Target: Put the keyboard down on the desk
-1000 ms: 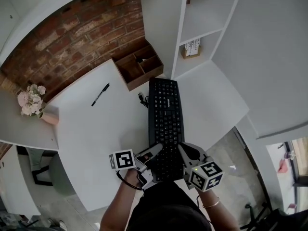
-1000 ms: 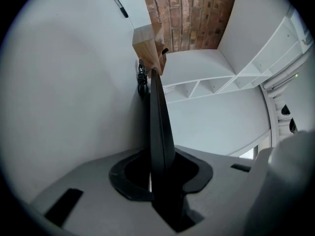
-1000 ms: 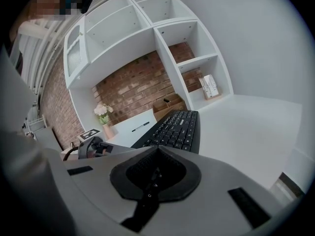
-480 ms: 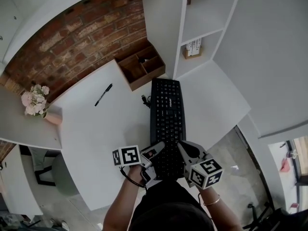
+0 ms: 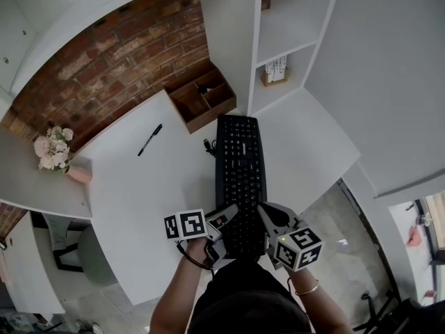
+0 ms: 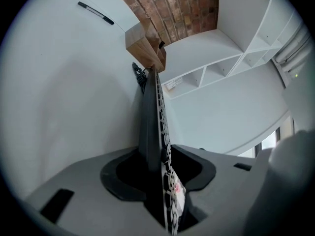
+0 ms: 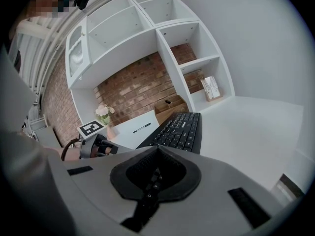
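Near end of keyboard (image 5: 240, 176) is being gripped by R gripper (image 5: 264, 213) jaws; L gripper (image 5: 228, 213) jaws have just been opening, being held slack round keyboard edge.

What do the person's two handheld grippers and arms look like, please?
The left gripper and right gripper have pale grey, tapered plastic jaws with dark padded hollows. The left cube and right cube bear black-and-white square markers. The right one shows a small green light. A black cord loops at the left wrist. The person wears a black top and a thin bracelet.
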The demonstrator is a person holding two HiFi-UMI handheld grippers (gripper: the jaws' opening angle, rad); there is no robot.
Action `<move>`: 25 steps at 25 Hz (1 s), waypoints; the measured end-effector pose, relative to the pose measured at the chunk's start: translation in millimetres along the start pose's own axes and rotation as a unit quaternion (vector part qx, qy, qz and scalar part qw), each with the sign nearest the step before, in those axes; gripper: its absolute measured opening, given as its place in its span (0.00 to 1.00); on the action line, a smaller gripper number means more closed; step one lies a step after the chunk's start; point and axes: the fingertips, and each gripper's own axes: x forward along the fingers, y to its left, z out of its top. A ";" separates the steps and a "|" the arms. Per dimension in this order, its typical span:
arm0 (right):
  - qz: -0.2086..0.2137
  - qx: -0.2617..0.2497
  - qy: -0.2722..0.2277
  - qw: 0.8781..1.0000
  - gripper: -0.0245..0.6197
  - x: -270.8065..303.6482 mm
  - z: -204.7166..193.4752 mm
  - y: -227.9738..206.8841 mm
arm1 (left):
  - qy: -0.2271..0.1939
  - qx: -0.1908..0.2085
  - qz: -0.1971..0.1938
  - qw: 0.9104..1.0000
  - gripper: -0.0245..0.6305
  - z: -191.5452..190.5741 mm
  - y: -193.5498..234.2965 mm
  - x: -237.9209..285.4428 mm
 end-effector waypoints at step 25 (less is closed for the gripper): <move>-0.003 -0.004 -0.026 1.000 0.05 -10.8 10.4 -0.1 | -0.104 0.108 0.121 0.981 0.31 29.6 9.8 -61.0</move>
